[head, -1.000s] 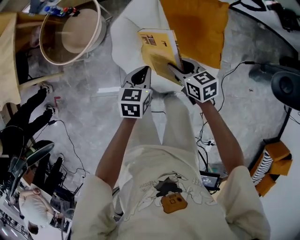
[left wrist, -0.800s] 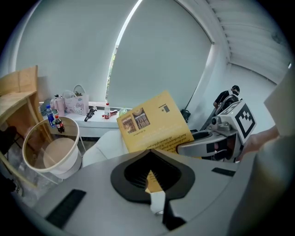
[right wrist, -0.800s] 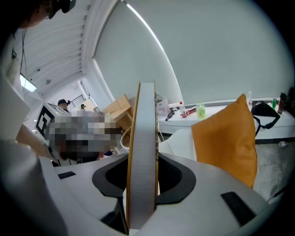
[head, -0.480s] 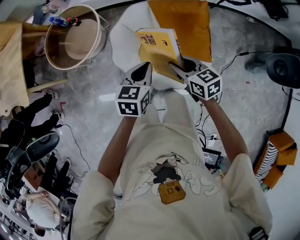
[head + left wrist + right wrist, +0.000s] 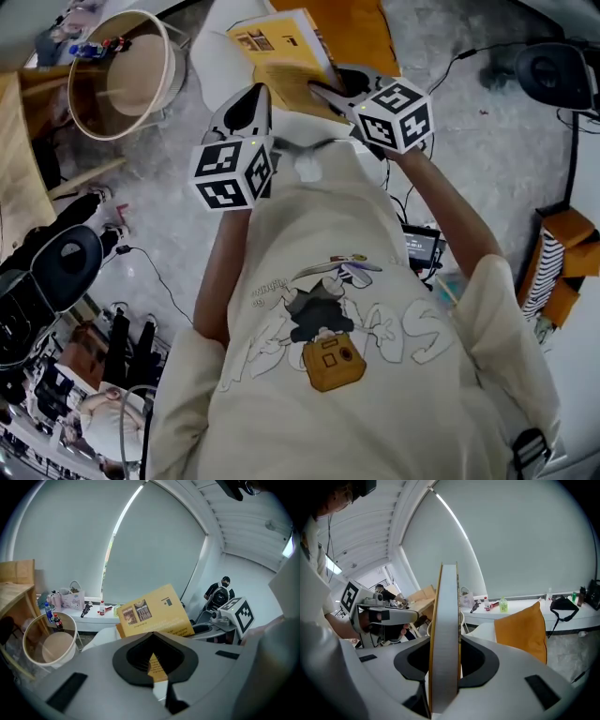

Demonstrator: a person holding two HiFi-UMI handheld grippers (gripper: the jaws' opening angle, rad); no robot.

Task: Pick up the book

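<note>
The yellow book [image 5: 281, 56] hangs in the air above a white seat [image 5: 217, 52]. My right gripper [image 5: 323, 92] is shut on its near lower corner. In the right gripper view the book [image 5: 445, 634] stands edge-on between the jaws, gripped on both faces. My left gripper [image 5: 251, 96] floats just left of the book, apart from it, jaws together and empty. In the left gripper view the book's cover [image 5: 154, 613] shows beyond the shut jaws of the left gripper [image 5: 153, 644], and the right gripper [image 5: 206, 629] holds it from the right.
An orange cushion [image 5: 361, 23] lies on the white seat behind the book. A round wooden basket [image 5: 122, 70] stands to the left. Cables and a small screen [image 5: 422, 248] lie on the grey floor, and black gear [image 5: 553, 70] sits at the upper right.
Both grippers have risen, and the book has come up with the right one, away from the white seat. The left gripper stays beside it, still empty.
</note>
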